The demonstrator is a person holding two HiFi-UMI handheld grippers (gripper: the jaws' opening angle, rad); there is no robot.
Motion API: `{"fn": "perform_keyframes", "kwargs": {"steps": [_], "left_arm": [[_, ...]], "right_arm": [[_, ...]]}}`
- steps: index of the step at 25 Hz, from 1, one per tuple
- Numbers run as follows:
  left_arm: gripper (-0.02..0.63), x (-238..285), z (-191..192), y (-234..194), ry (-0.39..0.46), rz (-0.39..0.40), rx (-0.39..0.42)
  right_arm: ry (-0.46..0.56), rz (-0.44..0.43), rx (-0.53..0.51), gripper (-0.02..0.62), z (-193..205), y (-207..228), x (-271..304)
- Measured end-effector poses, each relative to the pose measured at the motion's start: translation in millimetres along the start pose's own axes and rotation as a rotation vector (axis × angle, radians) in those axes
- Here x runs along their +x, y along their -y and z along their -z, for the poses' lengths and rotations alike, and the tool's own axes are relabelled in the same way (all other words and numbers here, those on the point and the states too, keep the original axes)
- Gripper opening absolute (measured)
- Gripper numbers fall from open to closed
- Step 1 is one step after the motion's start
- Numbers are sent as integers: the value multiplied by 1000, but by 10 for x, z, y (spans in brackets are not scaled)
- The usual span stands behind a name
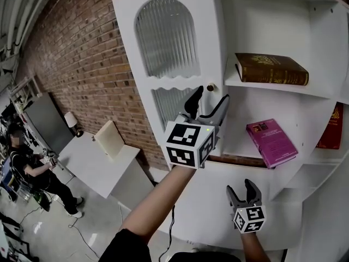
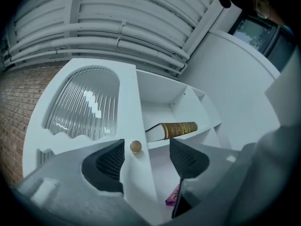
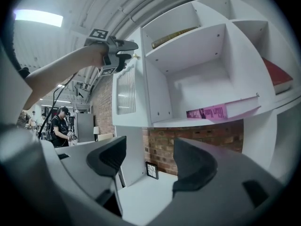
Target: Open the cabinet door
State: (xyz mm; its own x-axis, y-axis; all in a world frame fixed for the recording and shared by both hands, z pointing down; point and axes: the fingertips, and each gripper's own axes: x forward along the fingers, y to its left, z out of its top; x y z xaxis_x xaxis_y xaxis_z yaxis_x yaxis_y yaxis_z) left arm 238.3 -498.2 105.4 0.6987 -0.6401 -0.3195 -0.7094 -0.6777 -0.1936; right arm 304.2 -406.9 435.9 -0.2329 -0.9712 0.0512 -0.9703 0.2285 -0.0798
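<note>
The white cabinet door (image 1: 163,37) has an arched ribbed-glass pane and a small brass knob (image 1: 210,87) on its right edge. My left gripper (image 1: 211,96) is raised to the knob and open. In the left gripper view the knob (image 2: 136,147) sits between the jaws of the left gripper (image 2: 146,154), nearer the left one and untouched. How far the door stands from the frame I cannot tell. My right gripper (image 1: 240,187) hangs open and empty below the shelves. The right gripper (image 3: 149,157) looks up at the door (image 3: 124,93) and the left gripper (image 3: 123,51).
Open shelves right of the door hold a brown book (image 1: 272,69), a pink book (image 1: 271,142) and a red book (image 1: 330,127). A brick wall (image 1: 82,64) runs behind. Lower left are a white table (image 1: 92,165) and a person (image 1: 30,168).
</note>
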Motion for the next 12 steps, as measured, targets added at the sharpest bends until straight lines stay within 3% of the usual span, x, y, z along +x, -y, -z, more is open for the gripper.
{"fn": "perform_keyframes", "kwargs": {"steps": [10, 12], "left_arm": [[296, 139, -8, -51, -17, -40, 37], [250, 152, -10, -70, -26, -48, 43]], "right_arm": [[19, 7, 6, 299, -31, 69, -88], [22, 7, 8, 299, -38, 74, -106]]}}
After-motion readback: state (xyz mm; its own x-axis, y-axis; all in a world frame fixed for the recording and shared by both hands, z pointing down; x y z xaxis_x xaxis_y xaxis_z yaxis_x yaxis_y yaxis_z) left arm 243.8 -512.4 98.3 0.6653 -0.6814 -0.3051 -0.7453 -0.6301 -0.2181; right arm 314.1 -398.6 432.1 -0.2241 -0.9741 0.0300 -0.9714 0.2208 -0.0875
